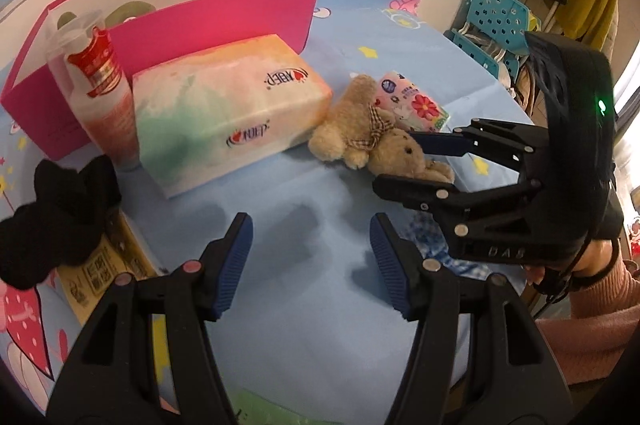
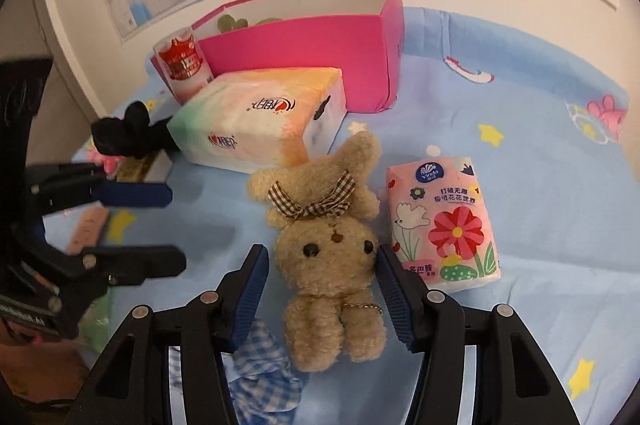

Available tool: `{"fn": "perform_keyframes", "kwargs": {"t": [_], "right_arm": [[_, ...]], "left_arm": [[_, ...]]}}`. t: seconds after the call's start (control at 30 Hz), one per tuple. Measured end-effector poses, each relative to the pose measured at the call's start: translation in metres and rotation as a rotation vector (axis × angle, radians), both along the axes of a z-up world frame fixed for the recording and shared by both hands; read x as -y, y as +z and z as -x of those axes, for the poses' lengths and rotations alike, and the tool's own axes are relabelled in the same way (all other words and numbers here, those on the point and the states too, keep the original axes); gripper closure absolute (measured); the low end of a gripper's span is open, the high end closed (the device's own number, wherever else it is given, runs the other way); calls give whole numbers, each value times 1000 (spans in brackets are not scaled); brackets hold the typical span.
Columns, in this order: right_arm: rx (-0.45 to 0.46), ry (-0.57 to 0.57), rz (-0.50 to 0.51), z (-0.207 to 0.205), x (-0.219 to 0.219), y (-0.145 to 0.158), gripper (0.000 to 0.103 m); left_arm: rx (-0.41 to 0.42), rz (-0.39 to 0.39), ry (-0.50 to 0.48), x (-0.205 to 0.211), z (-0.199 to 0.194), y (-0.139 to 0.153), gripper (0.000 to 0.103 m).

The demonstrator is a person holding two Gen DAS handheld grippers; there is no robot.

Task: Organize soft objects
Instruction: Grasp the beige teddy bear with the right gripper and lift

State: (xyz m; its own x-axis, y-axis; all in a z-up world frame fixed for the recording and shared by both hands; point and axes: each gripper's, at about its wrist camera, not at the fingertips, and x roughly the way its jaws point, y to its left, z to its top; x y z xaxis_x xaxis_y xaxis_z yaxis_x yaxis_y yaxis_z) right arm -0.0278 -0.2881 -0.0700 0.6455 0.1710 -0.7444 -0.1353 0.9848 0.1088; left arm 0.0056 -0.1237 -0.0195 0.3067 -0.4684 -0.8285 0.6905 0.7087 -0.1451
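Currently on the blue cartoon-print bedsheet (image 2: 540,185): one plush rabbit (image 2: 332,265), one large tissue pack (image 2: 260,121), one small flowered tissue pack (image 2: 444,225), one tissue roll in a red-labelled wrapper (image 2: 182,65), one black knitted item (image 2: 120,133), one blue-checked cloth (image 2: 260,377), one open pink box (image 2: 320,57). Two grippers.

Plush rabbit: tan curly pile, two black bead eyes, a brown stitched spot on the forehead, a brown gingham bow tied at the base of its ears, a thin metal chain across its lower body. It lies on its back on the sheet, ears toward the large tissue pack, legs toward the right wrist camera. The small flowered pack lies just beside it; the checked cloth lies just beside its legs.

Right gripper (image 2: 322,289): fingers apart, one on each side of the rabbit's head. One pad sits right at the cheek; the other shows a gap of sheet. Cannot tell whether the near pad truly presses.

Left gripper (image 1: 312,265): fingers apart over bare sheet, nothing between them, well clear of the rabbit.

Pink box stands behind the large tissue pack, lid off, green shapes visible inside. Tissue roll stands upright against the box's front corner. Black knitted item lies beside the large pack, on a yellowish flat carton (image 1: 100,265).

A pink sleeve (image 1: 592,325) shows at the right hand.
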Motion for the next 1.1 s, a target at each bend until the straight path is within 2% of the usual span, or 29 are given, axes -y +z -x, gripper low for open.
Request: {"fn": "perform_keyframes", "kwargs": {"t": [0.1, 0.2, 0.23, 0.33, 0.4, 0.47, 0.53, 0.63, 0.73, 0.8, 0.83, 0.87, 0.9, 1.0, 1.1], "right_arm": [[8, 33, 31, 3, 0, 1, 58], [47, 156, -14, 16, -3, 10, 58], [50, 198, 2, 20, -7, 12, 58], [28, 260, 82, 26, -16, 9, 55], [28, 235, 88, 28, -13, 8, 49], [15, 217, 19, 33, -2, 10, 46], [20, 180, -46, 39, 13, 13, 38], [-2, 109, -169, 47, 34, 12, 37], [-57, 49, -313, 53, 50, -1, 38], [-68, 27, -360, 53, 54, -7, 44], [-58, 17, -382, 54, 56, -7, 53], [-65, 18, -407, 52, 56, -8, 61], [-74, 17, -429, 50, 57, -10, 74], [-80, 15, -422, 48, 54, -13, 82], [-59, 21, -388, 48, 49, -7, 83]], "left_arm": [[-4, 3, -11, 2, -2, 0, 40], [-18, 24, -24, 0, -4, 3, 40], [-29, 36, -32, -1, -5, 3, 40], [-60, 55, -55, -4, -4, -1, 40], [-69, 44, -59, -2, -5, -5, 40], [-86, 39, -63, 0, -6, -9, 41], [-97, 46, -75, 3, -5, -10, 41], [-96, 41, -98, 11, -4, -10, 41], [-104, 29, -114, 17, -6, -14, 41], [-122, 29, -123, 21, -8, -16, 48], [-142, 39, -131, 23, -10, -18, 50], [-154, 47, -136, 23, -11, -18, 55], [-167, 52, -140, 23, -11, -19, 61], [-155, 43, -142, 25, -8, -19, 62], [-162, 53, -130, 23, -8, -16, 62]]}}
